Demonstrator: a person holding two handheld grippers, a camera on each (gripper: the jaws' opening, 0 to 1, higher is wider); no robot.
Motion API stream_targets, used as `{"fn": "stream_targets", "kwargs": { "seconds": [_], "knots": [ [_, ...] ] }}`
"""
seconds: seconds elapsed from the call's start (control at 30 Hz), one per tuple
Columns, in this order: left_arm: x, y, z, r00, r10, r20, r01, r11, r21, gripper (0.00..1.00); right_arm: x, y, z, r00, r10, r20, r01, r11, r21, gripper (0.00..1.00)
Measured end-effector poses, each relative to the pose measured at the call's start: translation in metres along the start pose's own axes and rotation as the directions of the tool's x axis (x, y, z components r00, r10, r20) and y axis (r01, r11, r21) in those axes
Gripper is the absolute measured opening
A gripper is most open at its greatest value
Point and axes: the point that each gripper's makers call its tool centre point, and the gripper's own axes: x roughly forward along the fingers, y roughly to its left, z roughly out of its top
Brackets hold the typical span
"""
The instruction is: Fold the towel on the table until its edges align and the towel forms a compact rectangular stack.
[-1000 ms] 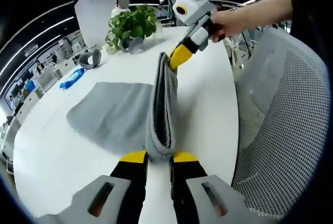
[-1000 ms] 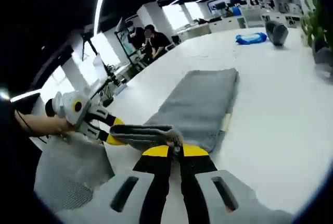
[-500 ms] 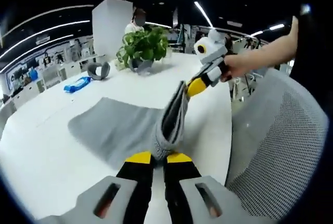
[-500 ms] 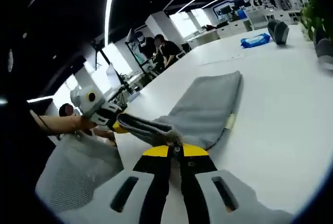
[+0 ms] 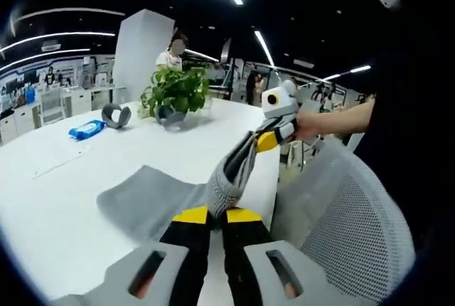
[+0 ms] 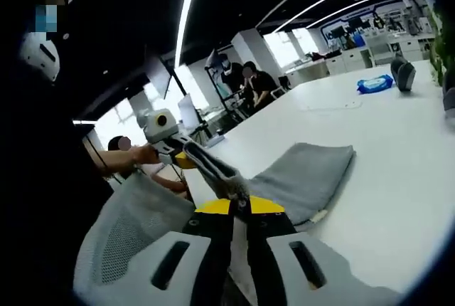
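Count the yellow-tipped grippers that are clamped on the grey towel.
2. The left gripper pinches the grey towel's near corner at the bottom of its view; the right gripper grips the same raised edge farther off, by the white mesh chair.

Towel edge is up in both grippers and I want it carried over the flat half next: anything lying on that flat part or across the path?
Nothing visible does. The flat part of the towel is bare; the plant stands well beyond it.
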Motion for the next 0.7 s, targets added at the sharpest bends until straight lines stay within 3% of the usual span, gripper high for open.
{"fn": "stream_targets", "kwargs": {
  "seconds": [0.3,0.57,0.7],
  "knots": [
    [-0.014,-0.026,0.004,0.998,-0.062,0.014,0.063,0.997,-0.036,0.06,-0.01,0.031,0.003,0.999,0.045,-0.027,-0.046,0.997,-0.06,0.04],
    [-0.023,-0.048,0.006,0.996,-0.09,0.019,0.091,0.993,-0.077,0.05,-0.016,0.049,0.001,0.997,0.07,-0.037,-0.071,0.996,-0.049,0.04],
    [-0.025,-0.049,0.008,0.995,-0.091,0.031,0.094,0.992,-0.086,0.05,-0.016,0.051,0.0,0.996,0.077,-0.037,-0.078,0.996,-0.032,0.04]
  ]
}}
